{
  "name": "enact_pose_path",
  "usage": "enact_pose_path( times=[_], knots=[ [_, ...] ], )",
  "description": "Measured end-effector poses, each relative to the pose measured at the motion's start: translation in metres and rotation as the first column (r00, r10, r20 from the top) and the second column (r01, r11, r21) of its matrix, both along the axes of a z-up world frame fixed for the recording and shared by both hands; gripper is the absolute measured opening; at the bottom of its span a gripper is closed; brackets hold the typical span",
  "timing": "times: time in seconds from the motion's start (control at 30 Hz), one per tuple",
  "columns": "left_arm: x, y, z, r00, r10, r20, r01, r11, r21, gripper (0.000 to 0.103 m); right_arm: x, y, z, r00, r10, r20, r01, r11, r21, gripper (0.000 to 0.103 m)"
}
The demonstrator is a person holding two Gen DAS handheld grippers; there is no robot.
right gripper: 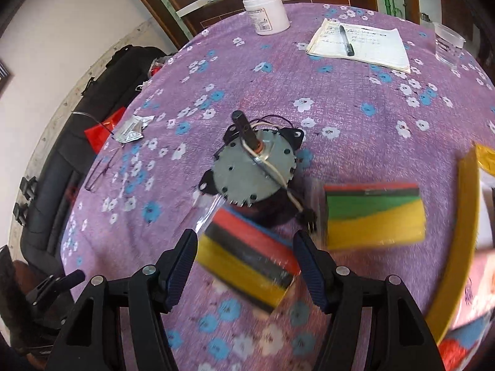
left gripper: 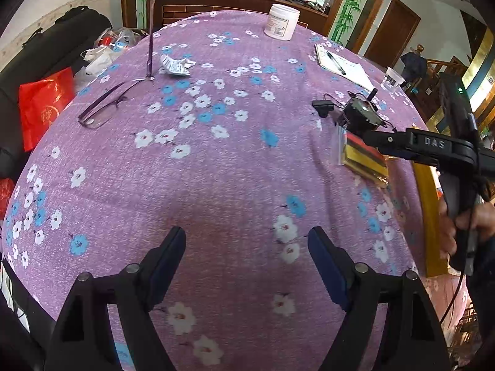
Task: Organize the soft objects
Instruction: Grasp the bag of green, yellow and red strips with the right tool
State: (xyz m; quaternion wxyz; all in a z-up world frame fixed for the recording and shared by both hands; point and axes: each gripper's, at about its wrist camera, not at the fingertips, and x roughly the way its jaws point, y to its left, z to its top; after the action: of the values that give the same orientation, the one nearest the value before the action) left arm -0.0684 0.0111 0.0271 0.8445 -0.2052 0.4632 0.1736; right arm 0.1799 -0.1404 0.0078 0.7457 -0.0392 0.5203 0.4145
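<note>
A sponge pack (right gripper: 247, 262), striped red, black and yellow in clear wrap, lies between the spread fingers of the right gripper (right gripper: 246, 266), blurred, apparently not pinched. A second pack (right gripper: 374, 216) sits near the table's (left gripper: 216, 170) right edge beside a yellow tray (right gripper: 464, 247). A motor (right gripper: 253, 170) stands just behind. The left gripper (left gripper: 247, 266) gapes empty over bare cloth.

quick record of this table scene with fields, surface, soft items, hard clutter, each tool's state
surface: table under purple floral cloth
soft items: two striped sponge packs, one between the right tool's fingers, untouched, the other to its right
hard clutter: motor, white jar, notepad with pen, glasses, plastic cup
left tool: open, empty
right tool: open
</note>
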Motion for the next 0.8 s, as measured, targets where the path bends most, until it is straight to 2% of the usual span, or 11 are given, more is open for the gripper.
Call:
enact_pose_path(
  times=[0.1,0.2,0.27,0.37,0.43,0.57,0.63,0.73,0.8],
  knots=[
    [-0.003,0.003,-0.002,1.0,-0.004,-0.003,0.004,1.0,-0.004,0.08,0.002,0.002,-0.011,0.999,-0.012,-0.047,0.012,1.0,0.007,0.069],
    [-0.002,0.007,-0.002,1.0,-0.009,0.002,0.009,1.0,-0.008,0.08,-0.017,0.005,-0.015,0.995,0.0,-0.101,0.002,1.0,0.021,0.069],
    [0.001,0.01,0.0,1.0,-0.011,0.011,0.011,1.0,-0.016,0.08,-0.039,0.01,-0.016,0.99,0.028,-0.138,-0.023,0.999,0.039,0.069],
    [0.008,0.011,0.002,1.0,-0.021,0.021,0.022,1.0,-0.021,0.08,-0.079,0.02,-0.012,0.966,0.145,-0.214,-0.12,0.985,0.128,0.07],
    [0.012,0.012,0.004,0.999,-0.03,0.027,0.031,0.999,-0.022,0.08,-0.084,0.014,-0.004,0.964,0.154,-0.217,-0.121,0.98,0.16,0.07],
    [0.017,0.009,0.002,0.998,-0.049,0.03,0.049,0.998,-0.031,0.08,-0.043,-0.024,0.019,0.988,0.015,-0.154,0.008,0.989,0.147,0.07],
    [0.018,0.008,0.0,0.998,-0.055,0.023,0.056,0.998,-0.041,0.08,-0.013,-0.041,0.03,0.992,-0.074,-0.102,0.085,0.99,0.109,0.069],
    [0.018,0.007,-0.001,0.998,-0.06,0.018,0.06,0.997,-0.041,0.08,0.029,-0.06,0.037,0.981,-0.175,-0.086,0.184,0.977,0.108,0.07],
    [0.017,0.006,0.001,0.998,-0.059,0.019,0.059,0.998,-0.032,0.08,0.059,-0.066,0.03,0.966,-0.232,-0.118,0.244,0.965,0.097,0.07]
  ],
)
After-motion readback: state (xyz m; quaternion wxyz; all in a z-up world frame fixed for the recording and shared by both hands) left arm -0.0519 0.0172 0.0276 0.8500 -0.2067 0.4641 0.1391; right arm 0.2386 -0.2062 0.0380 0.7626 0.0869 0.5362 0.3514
